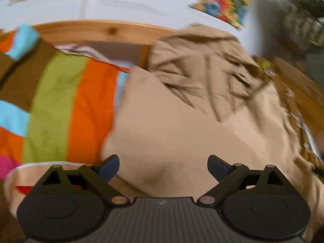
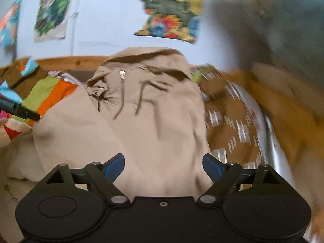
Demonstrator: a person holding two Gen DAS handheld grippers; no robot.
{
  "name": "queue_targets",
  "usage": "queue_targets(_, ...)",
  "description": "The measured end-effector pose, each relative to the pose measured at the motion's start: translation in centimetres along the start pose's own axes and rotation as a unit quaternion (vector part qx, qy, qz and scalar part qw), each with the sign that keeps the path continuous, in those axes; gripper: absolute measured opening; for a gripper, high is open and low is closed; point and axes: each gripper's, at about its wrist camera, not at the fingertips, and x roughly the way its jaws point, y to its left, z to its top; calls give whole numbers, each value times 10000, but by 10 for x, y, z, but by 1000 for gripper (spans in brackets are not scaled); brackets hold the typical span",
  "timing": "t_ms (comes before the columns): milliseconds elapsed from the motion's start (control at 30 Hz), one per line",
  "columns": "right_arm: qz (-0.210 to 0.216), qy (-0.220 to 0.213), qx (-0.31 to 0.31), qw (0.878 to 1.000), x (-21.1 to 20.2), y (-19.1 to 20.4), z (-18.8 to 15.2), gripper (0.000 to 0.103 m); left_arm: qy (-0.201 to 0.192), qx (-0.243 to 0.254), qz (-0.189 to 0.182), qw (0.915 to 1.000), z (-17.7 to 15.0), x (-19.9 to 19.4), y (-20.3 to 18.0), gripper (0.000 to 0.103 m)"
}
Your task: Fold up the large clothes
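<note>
- the beige hooded jacket (image 2: 141, 111) lies spread on the bed, filling the middle of both views, its hood toward the 12 o'clock side by the wooden headboard (image 1: 91, 30).
- a silver zipper pull (image 2: 122, 75) and dark drawstrings (image 2: 139, 101) show near the collar; a flap of the jacket lies folded across its 9 o'clock side.
- the left tool (image 1: 163, 167) hangs over the jacket's lower part with its blue-tipped jaws wide apart, nothing between them.
- the right tool (image 2: 163, 165) is likewise spread open above the jacket's hem, gripping nothing.
- at 9 o'clock of the jacket lies a striped cover (image 1: 60, 105) in orange, green, brown and light blue.
- at 3 o'clock sits a brown patterned cloth (image 2: 228, 117), touching the jacket's edge.
- colourful posters (image 2: 170, 10) hang on the pale wall at 12 o'clock.
- both views are motion-blurred; no container is clearly visible.
</note>
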Motion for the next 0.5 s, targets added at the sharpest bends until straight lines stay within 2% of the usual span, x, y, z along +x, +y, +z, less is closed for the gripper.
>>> queue_targets(33, 13, -46, -242, 9997, 9, 1, 17, 90, 49, 53, -141, 9999, -1, 5, -3, 98)
queue_targets(100, 52, -233, -818, 9964, 34, 4, 55, 100, 118, 141, -387, 9991, -2, 19, -11, 99)
queue_targets(200, 4, -341, -1606, 9864, 87, 16, 115, 101, 178, 188, -657, 9975, -7, 42, -17, 99)
queue_targets(267, -82, -442, -1963, 9795, 122, 25, 146, 99, 257, 169, -823, 9961, -11, 57, -20, 99)
queue_targets(367, -283, -709, -2541, 9642, 173, 42, 184, 92, 296, 216, -1007, 9942, -15, 75, -21, 100)
queue_targets(500, -420, -733, -3169, 9447, 229, 66, 214, 87, 197, 474, -1140, 9922, -19, 87, -24, 101)
